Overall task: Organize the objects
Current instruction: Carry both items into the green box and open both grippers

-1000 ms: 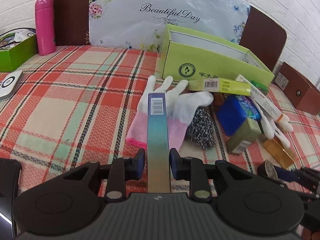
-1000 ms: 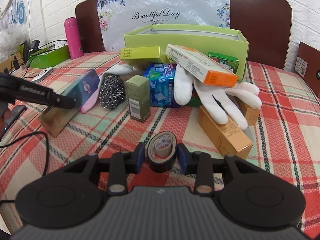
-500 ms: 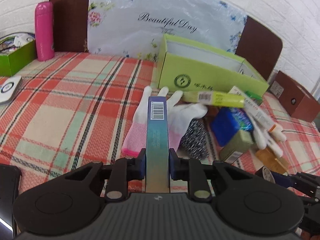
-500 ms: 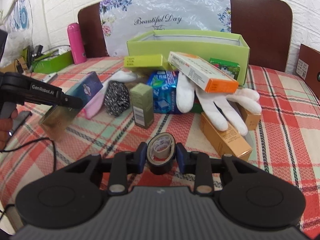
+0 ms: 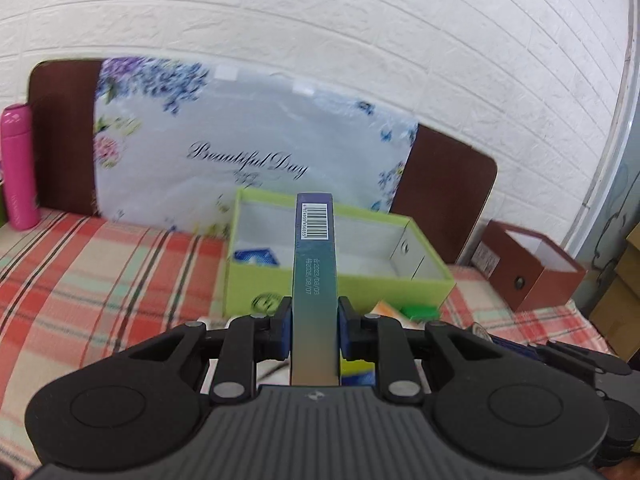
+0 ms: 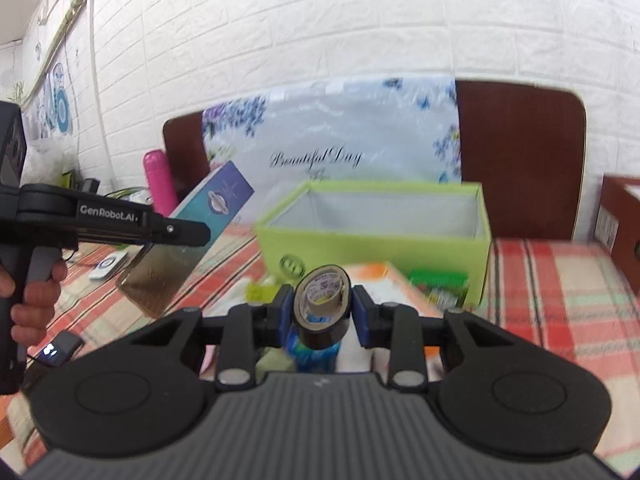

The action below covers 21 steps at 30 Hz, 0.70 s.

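My left gripper point(image 5: 314, 330) is shut on a long flat blue-to-gold box point(image 5: 314, 280) with a barcode, held in the air and pointing at the open light-green box point(image 5: 280, 284). The same long box point(image 6: 188, 240) shows in the right wrist view, held by the left gripper point(image 6: 180, 234). My right gripper point(image 6: 322, 314) is shut on a black roll of tape point(image 6: 322, 306), lifted in front of the green box point(image 6: 376, 248). A blue packet point(image 5: 256, 258) lies inside the green box.
A pile of small boxes and packets point(image 6: 400, 284) lies on the plaid tablecloth point(image 5: 100, 272) before the green box. A pink bottle point(image 5: 18, 168), a floral "Beautiful Day" bag point(image 5: 248, 152) and a brown box point(image 5: 528, 268) stand around.
Both grippers have risen from the table with their loads and tilted up toward the green box. The pile has dropped below the views.
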Available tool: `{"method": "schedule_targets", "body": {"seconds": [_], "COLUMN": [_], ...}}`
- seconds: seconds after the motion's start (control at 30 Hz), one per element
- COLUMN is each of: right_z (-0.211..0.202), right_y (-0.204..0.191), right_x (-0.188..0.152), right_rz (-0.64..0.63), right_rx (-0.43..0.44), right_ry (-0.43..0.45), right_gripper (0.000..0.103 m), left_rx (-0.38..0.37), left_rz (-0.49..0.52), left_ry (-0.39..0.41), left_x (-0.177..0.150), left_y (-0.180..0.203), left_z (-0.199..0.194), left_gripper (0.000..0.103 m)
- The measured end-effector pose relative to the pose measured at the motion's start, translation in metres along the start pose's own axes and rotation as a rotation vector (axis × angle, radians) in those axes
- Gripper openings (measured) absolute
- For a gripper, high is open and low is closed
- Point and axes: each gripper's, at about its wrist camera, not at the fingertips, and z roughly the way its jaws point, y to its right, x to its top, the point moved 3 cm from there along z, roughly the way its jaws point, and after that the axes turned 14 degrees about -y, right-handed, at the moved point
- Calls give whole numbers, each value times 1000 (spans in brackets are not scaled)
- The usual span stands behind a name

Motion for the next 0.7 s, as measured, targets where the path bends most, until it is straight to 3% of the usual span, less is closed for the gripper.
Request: {"method": "schedule_targets", "body": {"seconds": [0.2, 0.37, 0.7], "right_z": [36, 86, 171], "right_y": [30, 53, 97], "right_x": [54, 84, 99], "right_rz": [-29, -22, -22], "right_rx": [-97, -168, -267], "right_ry": [32, -1, -91], "right_gripper": [30, 30, 31], "left_rx": [-21, -4, 32], "left_rz": [-11, -31, -25], "left_ry": [23, 23, -61], "left_x": [54, 90, 107], "left_y": [12, 11, -3], "left_z": [36, 78, 155], "left_gripper": [22, 22, 22]}}
